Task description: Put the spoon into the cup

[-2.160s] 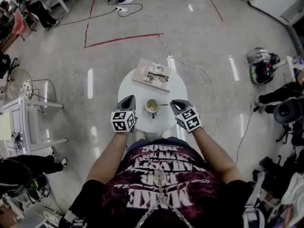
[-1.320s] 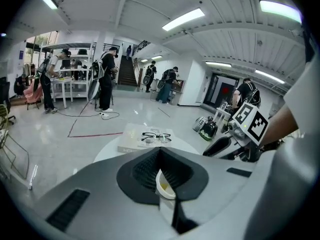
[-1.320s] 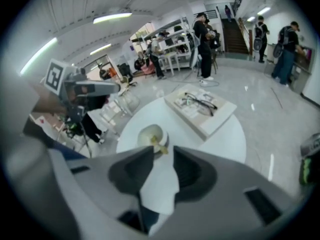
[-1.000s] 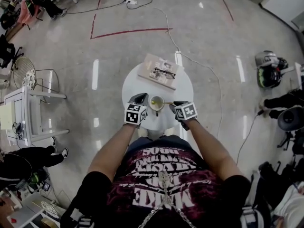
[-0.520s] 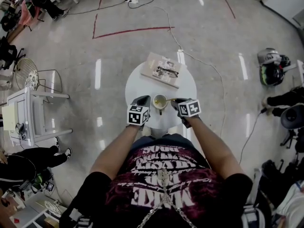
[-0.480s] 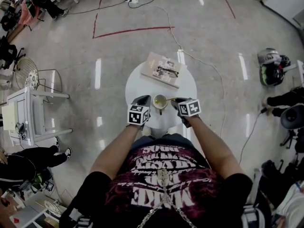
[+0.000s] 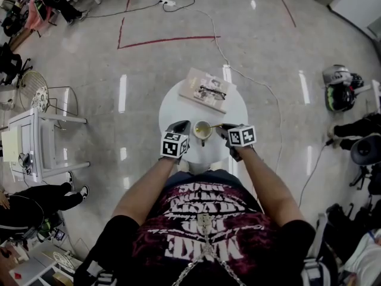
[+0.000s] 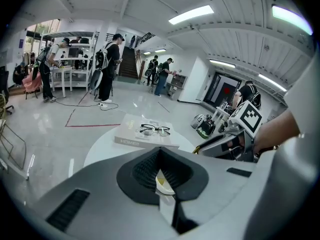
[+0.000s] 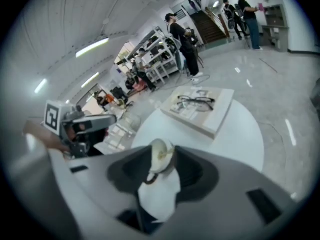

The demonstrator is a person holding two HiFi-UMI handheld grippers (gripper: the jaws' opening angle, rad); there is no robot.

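A small white cup (image 7: 202,130) stands near the front of the round white table (image 7: 233,109). The gold spoon (image 7: 214,126) rests with its bowl in the cup, and its handle sticks out to the right. My right gripper (image 7: 222,129) is at the handle's end. Its jaws have just been opening, and the handle tip (image 8: 199,147) lies between them with no pad pressing on it. In the right gripper view the cup (image 9: 161,154) shows through the gap. My left gripper (image 7: 180,124) sits just left of the cup, open and holding nothing. The cup (image 8: 163,182) is seen between its jaws.
A book (image 7: 205,87) with black glasses (image 7: 213,92) on it lies on the table's far side. A cable (image 7: 262,94) runs across the floor behind the table. A white chair (image 7: 36,142) stands to the left. People and bags are at the room's edges.
Since the oldest frame both grippers have drawn in close beside the cup. Over the last second they hardly moved, and the spoon has stayed in the cup.
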